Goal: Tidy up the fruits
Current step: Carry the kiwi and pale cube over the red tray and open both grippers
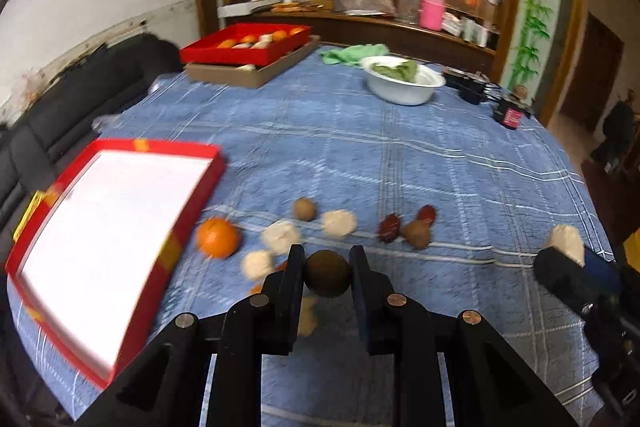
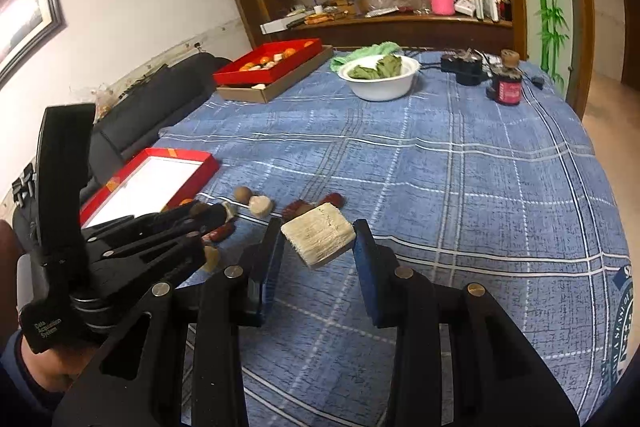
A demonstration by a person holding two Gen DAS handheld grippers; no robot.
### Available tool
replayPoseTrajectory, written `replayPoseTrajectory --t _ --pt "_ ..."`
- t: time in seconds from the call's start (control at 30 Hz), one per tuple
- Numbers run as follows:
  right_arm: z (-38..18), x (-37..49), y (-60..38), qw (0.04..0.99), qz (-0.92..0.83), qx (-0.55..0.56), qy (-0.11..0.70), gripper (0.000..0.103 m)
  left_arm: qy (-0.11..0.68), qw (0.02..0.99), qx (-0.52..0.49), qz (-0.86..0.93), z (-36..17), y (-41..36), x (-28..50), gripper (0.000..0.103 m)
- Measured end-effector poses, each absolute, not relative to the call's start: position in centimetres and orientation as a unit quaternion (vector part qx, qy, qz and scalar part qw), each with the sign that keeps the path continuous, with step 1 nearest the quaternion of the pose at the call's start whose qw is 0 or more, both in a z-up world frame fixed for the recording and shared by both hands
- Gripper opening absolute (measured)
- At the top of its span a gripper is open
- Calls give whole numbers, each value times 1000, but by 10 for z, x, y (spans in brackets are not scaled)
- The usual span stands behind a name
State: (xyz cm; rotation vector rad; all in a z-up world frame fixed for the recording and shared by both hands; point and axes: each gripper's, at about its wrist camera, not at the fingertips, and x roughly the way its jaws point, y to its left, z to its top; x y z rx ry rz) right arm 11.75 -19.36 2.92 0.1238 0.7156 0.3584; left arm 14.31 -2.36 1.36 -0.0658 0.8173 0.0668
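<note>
In the left wrist view my left gripper [image 1: 327, 255] is shut on a round brown fruit [image 1: 327, 277], lifted above the blue checked tablecloth [image 1: 400, 163]. Below it lie an orange [image 1: 217, 238], several pale chunks [image 1: 280, 235], a brown kiwi [image 1: 305, 209] and red dates [image 1: 390, 227]. An open red tray with a white floor [image 1: 108, 235] sits to the left. In the right wrist view my right gripper [image 2: 319, 225] is shut on a pale fibrous block [image 2: 320, 241], held off the cloth. The left gripper [image 2: 208, 215] shows at that view's left, over the fruit pile.
At the table's far end a red box of fruit [image 1: 248, 45] rests on a cardboard box. A white bowl of green leaves [image 1: 402, 83], a green cloth [image 1: 354, 53] and a dark jar [image 1: 512, 113] stand at the back. A black sofa [image 1: 80, 99] borders the left edge.
</note>
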Motion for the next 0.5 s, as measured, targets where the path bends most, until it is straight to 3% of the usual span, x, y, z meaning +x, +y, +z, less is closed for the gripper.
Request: replayPoseTrajectory --t 0.5 --pt "43 102 -132 915 218 17 338 34 393 912 -76 88 12 51 111 22"
